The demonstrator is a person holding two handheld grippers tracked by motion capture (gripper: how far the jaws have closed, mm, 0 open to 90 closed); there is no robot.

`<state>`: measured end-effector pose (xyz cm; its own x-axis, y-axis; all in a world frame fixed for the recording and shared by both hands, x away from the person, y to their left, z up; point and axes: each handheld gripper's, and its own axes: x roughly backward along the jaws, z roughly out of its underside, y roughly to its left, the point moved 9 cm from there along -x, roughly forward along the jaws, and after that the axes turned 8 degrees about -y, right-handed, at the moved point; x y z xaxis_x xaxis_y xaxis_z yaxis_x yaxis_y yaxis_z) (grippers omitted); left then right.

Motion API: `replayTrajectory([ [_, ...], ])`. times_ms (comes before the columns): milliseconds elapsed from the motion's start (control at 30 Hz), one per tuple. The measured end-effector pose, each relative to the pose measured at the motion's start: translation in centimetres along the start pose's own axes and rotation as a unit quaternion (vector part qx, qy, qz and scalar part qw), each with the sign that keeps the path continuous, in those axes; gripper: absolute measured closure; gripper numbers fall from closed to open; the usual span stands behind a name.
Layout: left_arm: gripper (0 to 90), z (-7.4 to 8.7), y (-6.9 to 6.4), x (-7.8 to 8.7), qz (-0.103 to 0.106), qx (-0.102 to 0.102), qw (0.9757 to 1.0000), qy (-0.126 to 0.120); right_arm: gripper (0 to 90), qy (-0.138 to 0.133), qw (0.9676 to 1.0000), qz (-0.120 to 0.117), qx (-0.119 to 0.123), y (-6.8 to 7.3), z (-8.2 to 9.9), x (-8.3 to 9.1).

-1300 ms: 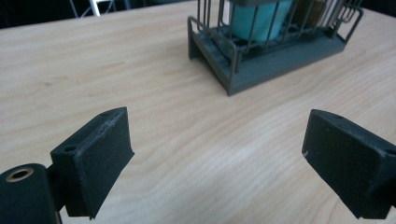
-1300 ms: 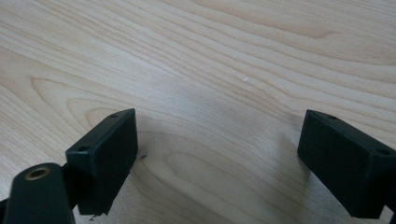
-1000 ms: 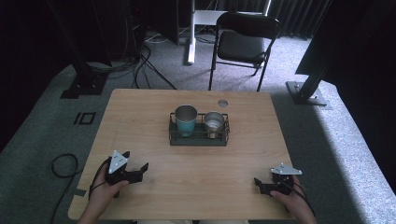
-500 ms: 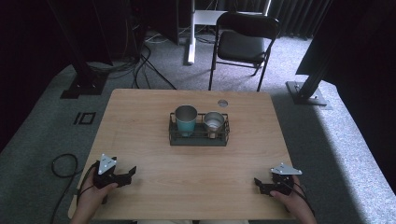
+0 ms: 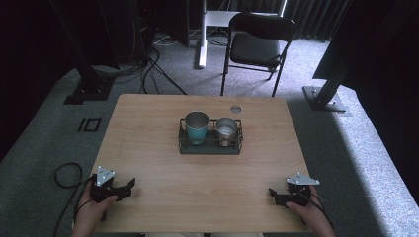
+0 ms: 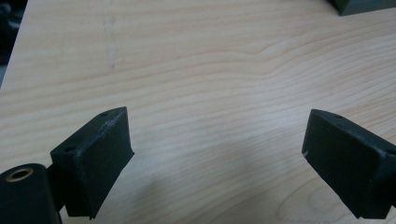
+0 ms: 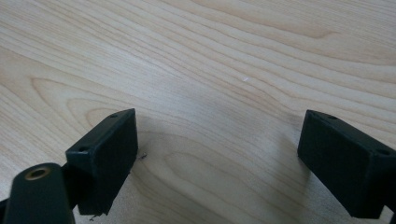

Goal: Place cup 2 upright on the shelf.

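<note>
Resting low at the near left corner of the wooden desk (image 5: 148,148), the left tongs (image 5: 129,184) sit in the person's left hand (image 5: 91,205), their two black jaws spread wide with nothing between them; the left gripper view shows the same tongs (image 6: 217,149) parted over bare wood grain, with a dark corner of the rack (image 6: 362,5) at the top right edge. At the near right corner, the right tongs (image 5: 272,194) are held by the right hand (image 5: 309,210), a grey three-cornered plate on top, and the right gripper view shows those tongs (image 7: 217,149) likewise released, jaws well apart above the empty desk surface, close to it or touching, which I cannot tell. Well apart from both hands, in the middle of the desk toward its far side, a black wire rack (image 5: 211,147) holds two metal cups side by side: a taller teal tumbler (image 5: 196,127) in the left compartment and a shorter silver cup (image 5: 226,131) in the right. A small round grommet hole (image 5: 235,108) lies in the desk just behind the rack. Beyond the desk, a black folding chair (image 5: 257,47) stands on grey carpet (image 5: 341,148), and a looped black cable (image 5: 66,174) trails off the left edge by the left hand.
</note>
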<state>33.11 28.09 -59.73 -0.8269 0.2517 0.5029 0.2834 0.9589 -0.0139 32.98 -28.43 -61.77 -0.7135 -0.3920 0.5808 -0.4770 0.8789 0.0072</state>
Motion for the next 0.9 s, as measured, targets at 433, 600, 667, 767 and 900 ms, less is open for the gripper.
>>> replayTrajectory([
  [433,9.0,1.1,1.6,-0.4,-0.040,0.021,0.9987,0.023,11.7,0.000,1.0000,0.000,0.000,0.0,0.0,0.0],
  [600,9.0,1.7,1.7,-0.5,-0.048,0.029,0.9972,0.050,11.7,0.000,1.0000,0.000,0.000,0.0,0.0,0.0],
  [667,9.0,1.9,1.8,-0.4,-0.051,0.034,0.9965,0.057,11.7,0.000,1.0000,0.000,0.000,0.0,0.0,0.0],
  [767,9.1,1.9,1.9,-0.4,-0.057,0.043,0.9959,0.056,11.7,0.000,1.0000,0.000,0.000,0.0,0.0,0.0],
  [900,8.9,1.9,1.9,-0.6,-0.065,0.032,0.9955,0.062,11.7,0.000,1.0000,0.000,0.000,0.0,0.0,0.0],
])
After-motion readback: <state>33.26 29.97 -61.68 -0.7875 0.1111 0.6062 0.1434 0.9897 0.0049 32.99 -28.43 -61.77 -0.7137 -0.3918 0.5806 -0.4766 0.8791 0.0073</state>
